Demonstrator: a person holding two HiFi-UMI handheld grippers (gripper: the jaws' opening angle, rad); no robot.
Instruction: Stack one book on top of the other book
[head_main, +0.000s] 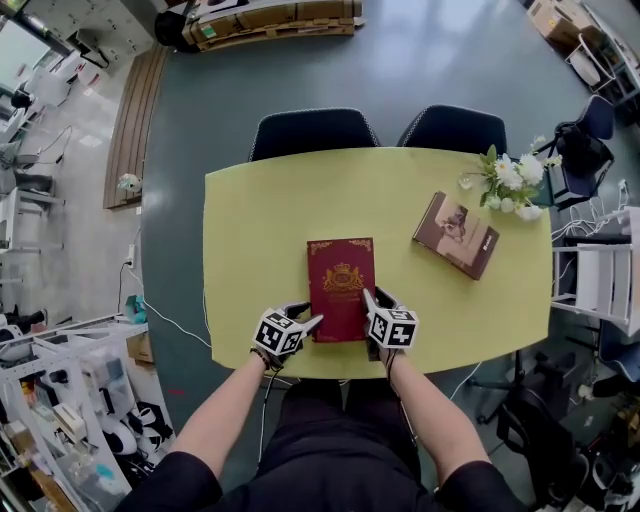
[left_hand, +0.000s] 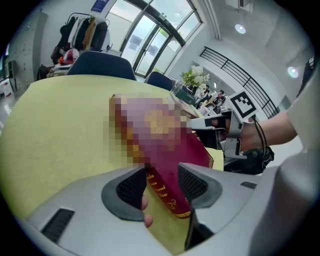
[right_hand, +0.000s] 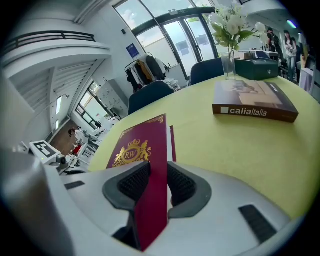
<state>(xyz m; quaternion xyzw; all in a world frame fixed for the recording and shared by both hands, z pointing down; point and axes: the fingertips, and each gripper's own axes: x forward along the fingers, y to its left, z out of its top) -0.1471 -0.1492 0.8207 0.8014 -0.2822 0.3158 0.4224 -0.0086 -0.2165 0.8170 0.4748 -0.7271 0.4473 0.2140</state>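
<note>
A dark red book (head_main: 341, 288) with a gold crest lies near the front edge of the yellow table (head_main: 260, 220). My left gripper (head_main: 303, 324) is shut on its near left corner, with the gold-lettered spine (left_hand: 165, 192) between the pads of my left gripper (left_hand: 162, 182). My right gripper (head_main: 371, 303) is shut on the book's right edge; the red cover (right_hand: 137, 145) runs edge-on between the pads of my right gripper (right_hand: 159, 182). A brown book (head_main: 457, 234) lies flat and apart at the table's right, also seen as the brown book (right_hand: 252, 100) printed "caliaitalia".
A glass vase of white flowers (head_main: 512, 180) stands at the table's far right corner, just behind the brown book. Two dark chairs (head_main: 312, 130) (head_main: 455, 125) are pushed in at the far side. Bare tabletop lies between the two books.
</note>
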